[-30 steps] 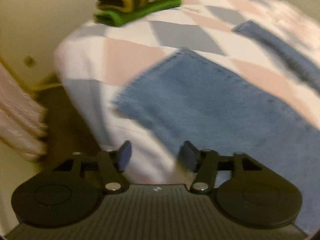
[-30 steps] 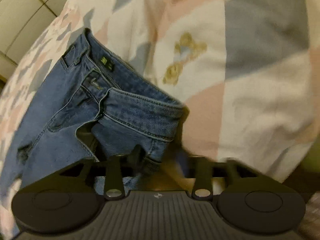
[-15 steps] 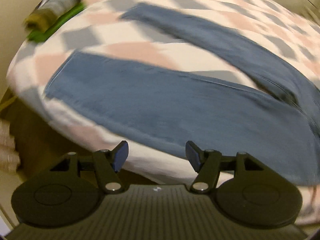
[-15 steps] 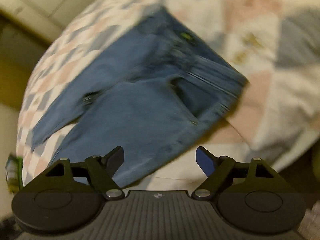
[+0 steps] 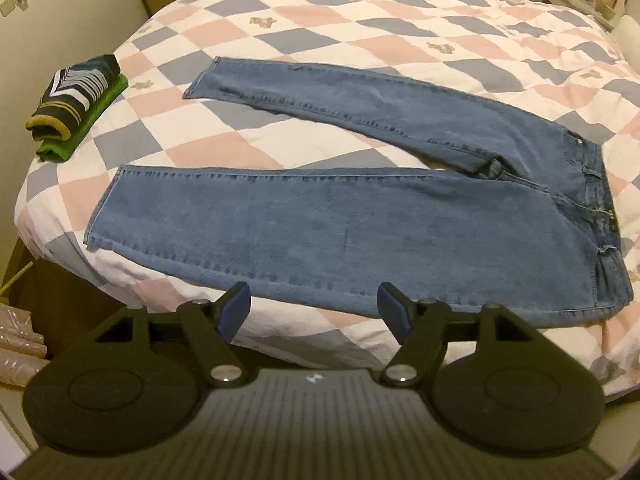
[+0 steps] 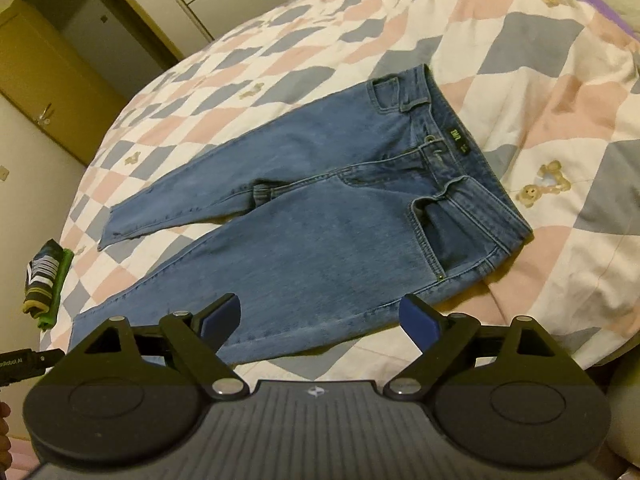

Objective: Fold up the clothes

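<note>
Now we have let go: left gripper (image 5: pixel 314 307) and right gripper (image 6: pixel 320 316), jaws just widened and empty, hover over the flattened jeans (image 5: pixel 360 224) at frame centre, ready for folding.

A home bedroom: a wide bed (image 5: pixel 360 20) under a quilt of pink, grey and white diamonds with little teddy bears, yellow-brown wardrobe doors (image 6: pixel 48 76) along the wall, and folded clothes (image 5: pixel 76 104) stacked at the bed's corner.
</note>
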